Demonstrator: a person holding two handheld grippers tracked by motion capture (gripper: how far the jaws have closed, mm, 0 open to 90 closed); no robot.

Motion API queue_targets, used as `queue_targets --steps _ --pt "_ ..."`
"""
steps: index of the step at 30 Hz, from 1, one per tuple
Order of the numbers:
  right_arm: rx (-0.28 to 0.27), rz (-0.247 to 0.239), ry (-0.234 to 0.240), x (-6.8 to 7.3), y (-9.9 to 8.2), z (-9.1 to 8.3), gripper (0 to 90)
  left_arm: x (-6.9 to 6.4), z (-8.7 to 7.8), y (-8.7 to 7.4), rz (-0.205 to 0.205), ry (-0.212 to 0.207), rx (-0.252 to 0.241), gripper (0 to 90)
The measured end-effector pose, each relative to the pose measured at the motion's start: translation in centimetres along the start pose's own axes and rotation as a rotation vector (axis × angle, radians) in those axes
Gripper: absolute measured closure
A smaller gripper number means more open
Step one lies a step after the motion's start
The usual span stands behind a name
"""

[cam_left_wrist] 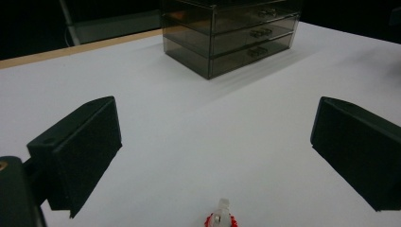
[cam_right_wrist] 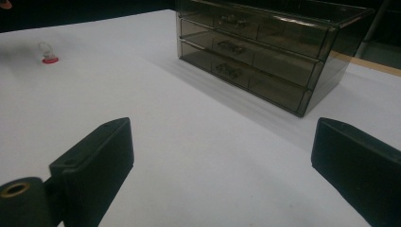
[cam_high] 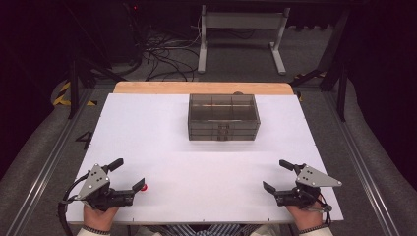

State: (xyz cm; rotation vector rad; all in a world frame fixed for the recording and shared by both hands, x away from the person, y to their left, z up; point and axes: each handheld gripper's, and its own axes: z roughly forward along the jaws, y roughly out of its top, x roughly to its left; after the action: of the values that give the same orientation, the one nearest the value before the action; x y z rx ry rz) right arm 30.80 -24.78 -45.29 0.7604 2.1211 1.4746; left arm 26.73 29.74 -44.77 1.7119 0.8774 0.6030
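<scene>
Smoky grey translucent plastic forms the small three-drawer organiser box (cam_high: 223,117) that stands upright toward the far middle of the white surface (cam_high: 162,132), its drawer fronts with small handles facing the person. In the high view the left gripper (cam_high: 130,176) rests at the near left corner of the surface, held by a hand (cam_high: 100,212) that comes in from the bottom edge, and its black fingers (cam_high: 116,164) stand wide apart with nothing between them. Just beside the tip of its nearer finger lies a small red-rimmed ring-like object with a clear top (cam_high: 144,187), sitting on the surface; in the left gripper view it shows at the bottom edge, between the two spread fingers but touching neither. The right gripper (cam_high: 278,176) rests at the near right corner, well apart from the small red object, and its fingers (cam_high: 286,164) are likewise spread wide and hold nothing. In the right gripper view the organiser box stands ahead and the red-rimmed object lies far off at the upper left. A pale wooden strip (cam_high: 147,87) borders the far edge of the surface.
</scene>
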Motion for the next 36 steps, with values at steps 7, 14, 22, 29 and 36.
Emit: queue_targets --steps 7,14,22,29,36 --pt "-0.006 0.001 -0.003 -0.02 0.0 -0.06 5.3 -0.08 -0.12 0.07 -0.014 -0.006 -0.006 3.1" --pt "-0.008 0.009 0.005 0.06 0.07 0.14 4.1 -0.11 -0.26 0.04 -0.01 -0.008 -0.013 3.2" --pt "-0.008 0.006 -0.001 0.13 0.04 0.08 4.2 -0.23 -0.19 0.13 -0.005 -0.011 -0.02 3.2" --pt "-0.001 0.003 -0.001 0.09 0.02 0.15 4.5 -0.16 -0.27 0.18 -0.006 -0.008 -0.013 3.2" --pt "0.004 0.011 -0.004 -0.03 0.1 0.37 5.2 -0.13 -0.21 0.2 -0.008 -0.007 -0.013 3.3"
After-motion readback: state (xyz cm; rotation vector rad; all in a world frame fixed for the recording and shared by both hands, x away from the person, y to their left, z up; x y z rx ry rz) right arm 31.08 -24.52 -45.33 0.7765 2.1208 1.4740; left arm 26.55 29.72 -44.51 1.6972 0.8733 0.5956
